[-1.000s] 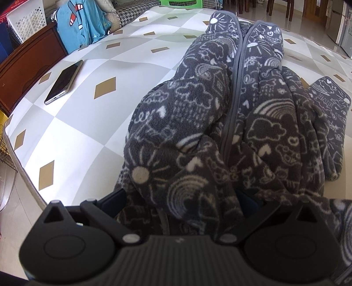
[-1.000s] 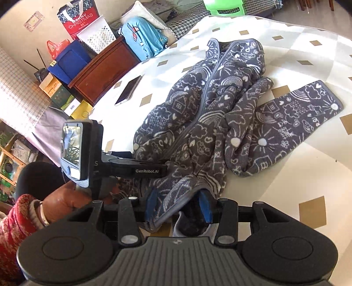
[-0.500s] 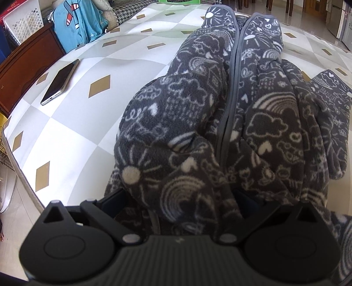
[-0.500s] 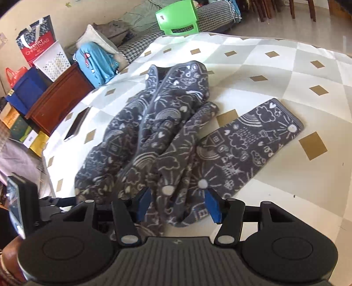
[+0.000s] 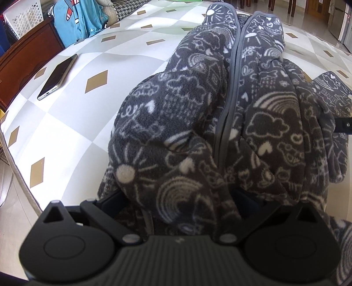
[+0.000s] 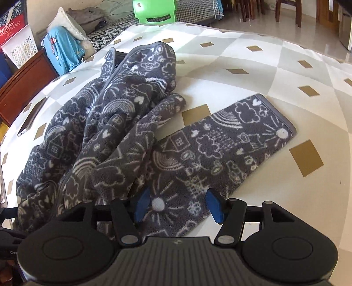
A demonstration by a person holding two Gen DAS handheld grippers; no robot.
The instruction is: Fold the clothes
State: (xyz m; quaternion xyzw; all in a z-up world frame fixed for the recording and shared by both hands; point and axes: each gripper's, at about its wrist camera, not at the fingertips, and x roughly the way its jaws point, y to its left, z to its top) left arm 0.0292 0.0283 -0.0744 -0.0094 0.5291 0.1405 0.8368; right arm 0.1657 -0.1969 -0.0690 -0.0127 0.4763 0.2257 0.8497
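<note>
A dark grey fleece zip jacket [image 5: 198, 123] with white doodle print lies crumpled on the checked table [image 5: 66, 132]. Its near hem is heaped over my left gripper [image 5: 176, 193]. The linkage stands spread wide, so that gripper is open, and the fingertips are buried under fleece. In the right wrist view the jacket body [image 6: 114, 123] lies to the left and one sleeve [image 6: 220, 140] stretches flat to the right. My right gripper [image 6: 178, 204] is open, its blue pads [image 6: 140, 204] straddling the near end of that sleeve.
A phone [image 5: 57, 77] lies on the table's left part, near the edge. Beyond that edge are a wooden cabinet [image 5: 26, 55], a blue garment [image 6: 63, 50] and a white basket. A green stool [image 6: 154, 11] stands behind the table. The tablecloth [image 6: 242, 55] is bare right of the sleeve.
My right gripper let go of the jacket's near hem, opened and swung right to the sleeve. The left gripper pushed slightly forward under the fleece.
</note>
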